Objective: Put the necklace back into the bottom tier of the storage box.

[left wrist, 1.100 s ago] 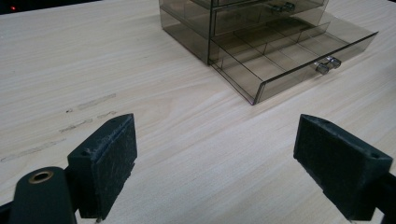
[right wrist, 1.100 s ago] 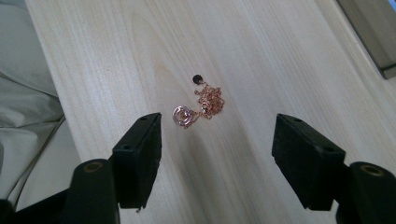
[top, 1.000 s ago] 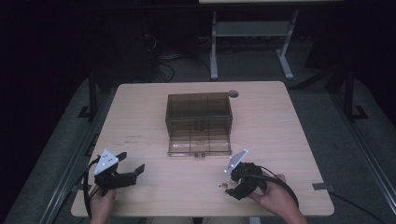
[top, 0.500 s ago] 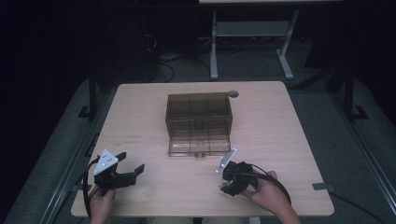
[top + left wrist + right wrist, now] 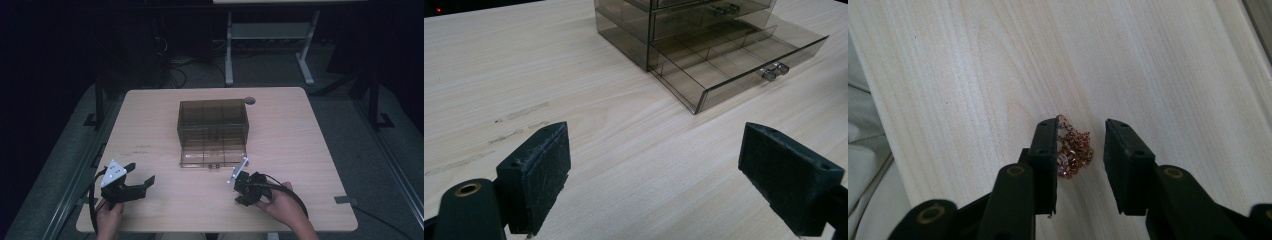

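A small copper-coloured chain (image 5: pixel 1077 146) with a pale stone lies bunched on the wooden table (image 5: pixel 300 140). My right gripper (image 5: pixel 1080 131) points down over it near the front edge, and its jaws have just been closing. The chain sits between them against one pad, with a gap to the other. In the high view the right gripper (image 5: pixel 245 189) is just in front of the smoky plastic drawer box (image 5: pixel 212 122). The box's bottom drawer (image 5: pixel 729 55) is pulled out. My left gripper (image 5: pixel 141 174) rests open at the front left, with nothing between its pads (image 5: pixel 541 165).
The open drawer (image 5: pixel 214 159) juts toward me and has divided compartments and a small knob (image 5: pixel 774 70). A round cable hole (image 5: pixel 249 100) sits at the table's back edge. Faint scuff marks (image 5: pixel 519 112) lie ahead of the left gripper.
My right gripper has shifted left along the table's front and tipped down toward the surface, and its jaws have narrowed. The left gripper has stayed where it was.
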Tool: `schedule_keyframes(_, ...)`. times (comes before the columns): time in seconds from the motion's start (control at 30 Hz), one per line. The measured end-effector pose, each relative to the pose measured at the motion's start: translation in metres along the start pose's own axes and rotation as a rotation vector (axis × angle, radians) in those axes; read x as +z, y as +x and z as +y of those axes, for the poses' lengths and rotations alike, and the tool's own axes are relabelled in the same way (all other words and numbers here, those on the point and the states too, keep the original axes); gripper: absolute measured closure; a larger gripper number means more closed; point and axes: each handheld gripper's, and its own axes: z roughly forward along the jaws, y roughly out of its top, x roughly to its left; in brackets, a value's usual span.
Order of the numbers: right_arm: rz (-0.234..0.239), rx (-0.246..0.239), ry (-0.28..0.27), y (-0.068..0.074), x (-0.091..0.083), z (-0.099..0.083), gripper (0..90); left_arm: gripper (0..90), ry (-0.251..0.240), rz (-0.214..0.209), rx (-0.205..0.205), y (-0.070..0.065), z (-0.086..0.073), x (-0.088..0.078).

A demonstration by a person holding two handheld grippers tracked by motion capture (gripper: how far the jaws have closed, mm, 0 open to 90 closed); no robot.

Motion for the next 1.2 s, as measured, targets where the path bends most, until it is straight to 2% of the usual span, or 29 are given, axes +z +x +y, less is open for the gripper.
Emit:
schedule_keyframes(0.23,0.014,0.006,0.008,0.001,0.001,0.003,74.1,13.0,0.0,-0.001,-0.001,-0.001,0.0,0.0)
schedule_keyframes(0.5,0.053,0.043,0.009,-0.003,0.001,0.003,79.4,13.0,-0.002,0.0,-0.002,-0.001,0.0,0.0)
schedule_keyframes(0.57,0.047,0.036,0.006,-0.003,0.001,0.003,87.3,13.0,-0.001,-0.001,-0.001,-0.001,0.0,0.0)
schedule_keyframes(0.73,0.058,0.045,0.0,-0.004,0.001,0.002,87.3,13.0,-0.001,-0.002,-0.002,-0.001,0.0,0.0)
schedule_keyframes(0.97,0.052,0.033,-0.006,-0.003,0.0,0.002,88.4,13.0,0.002,-0.003,-0.002,-0.001,0.0,0.001)
schedule_keyframes(1.2,0.046,0.023,-0.03,-0.001,-0.01,0.004,88.6,13.0,0.001,-0.003,-0.004,-0.002,0.0,0.0)
